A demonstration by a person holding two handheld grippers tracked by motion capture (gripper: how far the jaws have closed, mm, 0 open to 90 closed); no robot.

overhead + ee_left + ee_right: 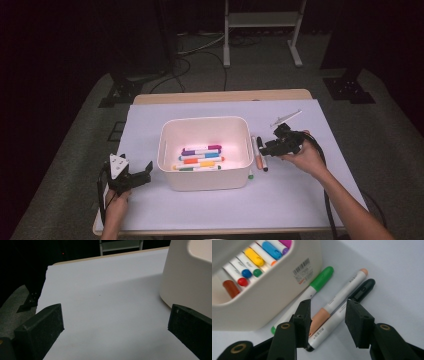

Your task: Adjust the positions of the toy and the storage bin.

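The right gripper (270, 146) is held low over the worktop (300, 195), just to the right of the white bin (205, 185), by the person's right hand (306, 157). In the right gripper view its jaws are seen standing apart, with the orange marker (344, 293) and the black marker (362, 291) lying between them on the white sheet; the pads are not pressed against either one, and nothing is gripped. The two markers lie side by side, touching along their length, with their caps pointing away from the gripper. Beside them, closer to the bin wall, a green marker (320, 280) is laid on the sheet, close against the bin's base. All three are seen in the high view as a small group just right of the bin.

Inside the bin several markers (200, 159) are stacked flat on the bottom, with purple, blue, orange, yellow and green caps among them. A barcode label (302, 272) is stuck on the bin's outer wall.

The left gripper (135, 177) is held by the left hand (116, 207) near the bin's left side, resting low over the sheet. Its jaws are spread wide, with only bare white sheet (105, 305) between them and the bin wall (185, 282) just beside the one at the right of the left gripper view.
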